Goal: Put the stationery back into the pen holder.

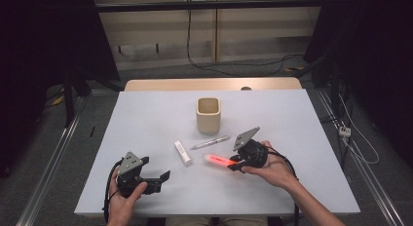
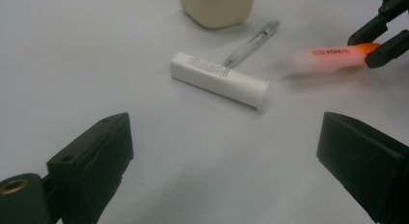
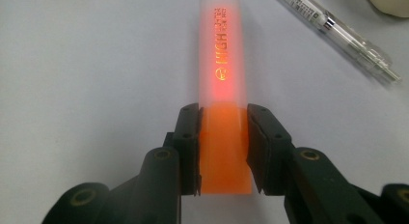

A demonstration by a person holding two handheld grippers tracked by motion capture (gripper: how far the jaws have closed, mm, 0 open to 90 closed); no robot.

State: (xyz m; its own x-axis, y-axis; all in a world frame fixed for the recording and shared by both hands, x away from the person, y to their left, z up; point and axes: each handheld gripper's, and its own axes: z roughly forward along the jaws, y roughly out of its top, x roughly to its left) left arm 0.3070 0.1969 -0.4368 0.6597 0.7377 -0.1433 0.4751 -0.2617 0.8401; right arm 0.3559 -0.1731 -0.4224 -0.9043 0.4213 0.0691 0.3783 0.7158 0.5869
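Right claw (image 3: 223,119) grips the orange marker (image 3: 222,74) by its solid orange end, low over the counter (image 1: 146,119), perhaps touching it. Left claw (image 2: 222,156) is open and empty at near left. White tube (image 2: 218,79), pen (image 2: 251,43) and cup (image 1: 208,115) lie beyond.
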